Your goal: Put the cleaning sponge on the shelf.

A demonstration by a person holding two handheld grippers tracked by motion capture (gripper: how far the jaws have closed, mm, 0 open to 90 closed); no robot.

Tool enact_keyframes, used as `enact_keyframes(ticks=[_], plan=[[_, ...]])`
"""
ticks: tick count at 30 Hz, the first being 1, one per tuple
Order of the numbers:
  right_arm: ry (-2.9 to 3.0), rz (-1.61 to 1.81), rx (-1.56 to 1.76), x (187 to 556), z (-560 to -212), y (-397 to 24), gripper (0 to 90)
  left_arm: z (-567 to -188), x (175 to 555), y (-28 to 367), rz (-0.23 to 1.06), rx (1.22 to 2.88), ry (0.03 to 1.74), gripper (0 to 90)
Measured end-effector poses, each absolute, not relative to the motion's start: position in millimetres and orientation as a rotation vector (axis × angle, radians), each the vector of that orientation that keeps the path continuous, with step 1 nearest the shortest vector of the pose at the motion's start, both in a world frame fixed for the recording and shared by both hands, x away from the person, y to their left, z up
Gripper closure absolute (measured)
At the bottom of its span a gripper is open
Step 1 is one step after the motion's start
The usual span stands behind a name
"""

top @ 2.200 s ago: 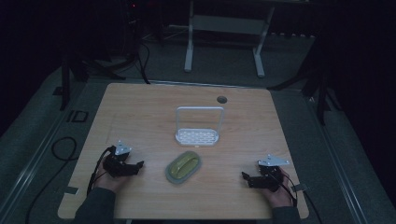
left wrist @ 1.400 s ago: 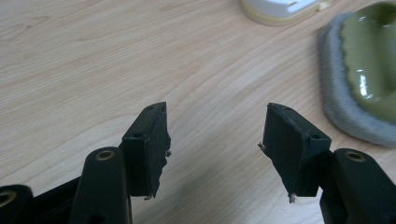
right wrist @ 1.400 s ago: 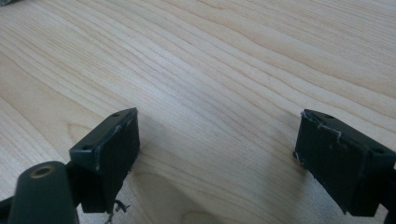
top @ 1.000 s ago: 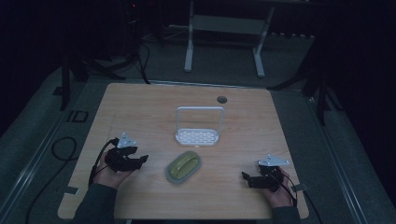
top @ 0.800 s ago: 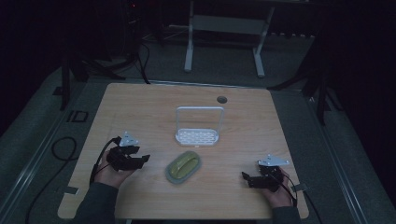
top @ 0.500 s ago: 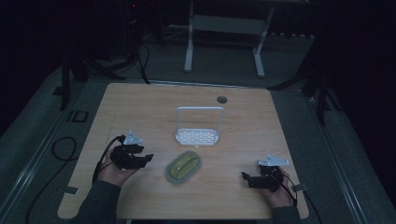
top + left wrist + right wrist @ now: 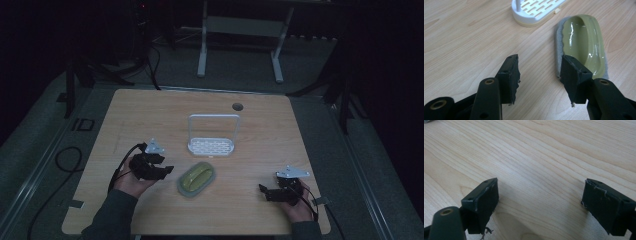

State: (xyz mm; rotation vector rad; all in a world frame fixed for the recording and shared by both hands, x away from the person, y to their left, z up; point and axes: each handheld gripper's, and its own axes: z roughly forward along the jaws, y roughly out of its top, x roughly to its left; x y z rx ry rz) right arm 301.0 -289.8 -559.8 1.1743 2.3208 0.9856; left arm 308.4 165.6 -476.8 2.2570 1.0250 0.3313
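Pale wooden table [image 7: 150, 115] in a dark room carries, near its front middle, the oval olive-green plastic scrubber with a grey sponge base [image 7: 197, 178]. It is probably light; the glossy top looks stiff and slippery, the pad soft, so a grip across the narrow sides seems best. Left gripper [image 7: 540, 72], jaws just narrowed yet empty, points at its end. Behind stands a white slotted rack [image 7: 212, 145]. Right gripper [image 7: 540, 205] rests wide and empty.

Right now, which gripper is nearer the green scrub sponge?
Left. The left gripper sits just beside the green scrub sponge, jaws open and pointing at it. The right gripper rests farther off on the sponge's other side.
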Motion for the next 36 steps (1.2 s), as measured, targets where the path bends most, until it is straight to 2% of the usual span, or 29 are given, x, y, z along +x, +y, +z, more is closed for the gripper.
enact_keyframes(ticks=[36], plan=[[2.320, 0.986, 1.176, 301.0, -559.7, -289.7, 13.4, -465.6, 318.0, 141.4, 0.231, 2.364, 0.964, 52.1]])
